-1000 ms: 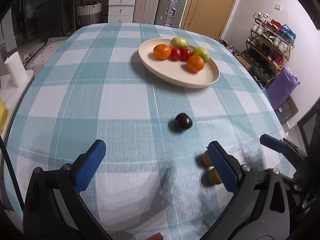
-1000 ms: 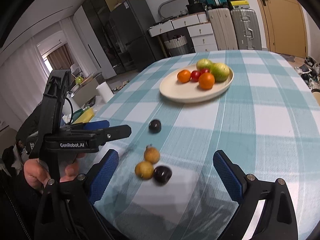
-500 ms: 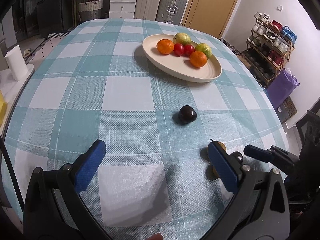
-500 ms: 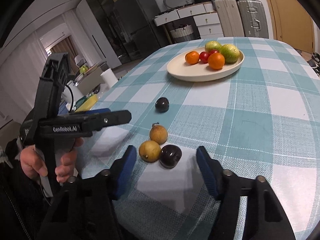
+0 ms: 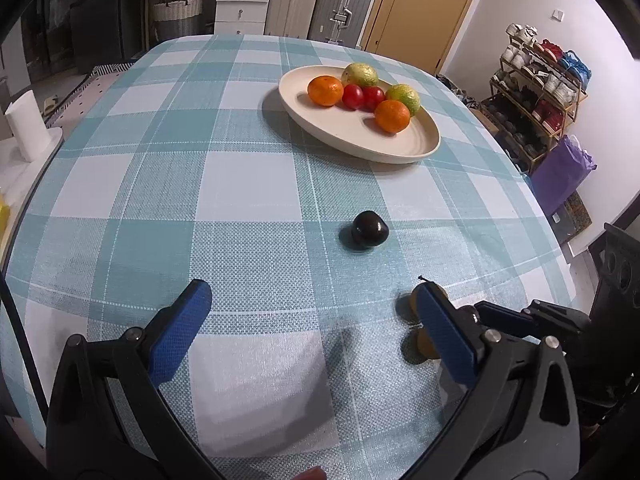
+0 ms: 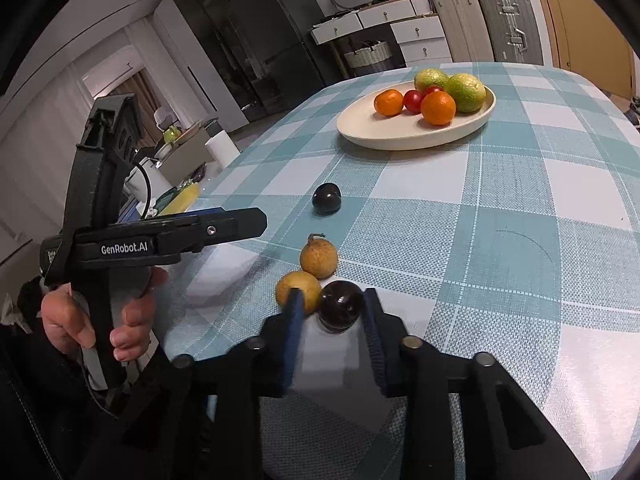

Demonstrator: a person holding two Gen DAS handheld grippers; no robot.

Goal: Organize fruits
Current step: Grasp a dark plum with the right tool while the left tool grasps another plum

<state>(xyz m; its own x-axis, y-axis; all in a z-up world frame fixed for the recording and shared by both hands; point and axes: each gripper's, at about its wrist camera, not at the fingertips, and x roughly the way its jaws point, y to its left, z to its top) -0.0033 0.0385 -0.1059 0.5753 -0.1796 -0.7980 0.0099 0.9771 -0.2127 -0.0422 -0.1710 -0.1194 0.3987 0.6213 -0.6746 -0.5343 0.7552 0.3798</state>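
My right gripper (image 6: pixel 333 309) is low over the checked cloth, its jaws closing on a dark plum (image 6: pixel 341 307) with both blue pads against its sides. Two yellow-brown fruits (image 6: pixel 319 258) (image 6: pixel 298 286) lie touching just beyond it. A second dark plum (image 5: pixel 370 229) (image 6: pixel 327 199) lies alone further in. The cream plate (image 5: pixel 400 152) (image 6: pixel 400 140) at the far side holds oranges, red tomatoes and green fruits. My left gripper (image 5: pixel 310 290) hovers open and empty above the cloth, left of the fruit group; its right finger hides most of the yellow fruits in its own view.
A person's hand (image 6: pixel 100 320) holds the left gripper at the table's near left edge. A white paper roll (image 5: pixel 26 130) stands beyond the left table edge. Shoe rack (image 5: pixel 540 80) and purple bag (image 5: pixel 560 172) are on the floor past the right edge.
The right gripper's jaws went from wide open to tight around the near dark plum, and the gripper sank closer to the cloth. The left gripper stayed still.
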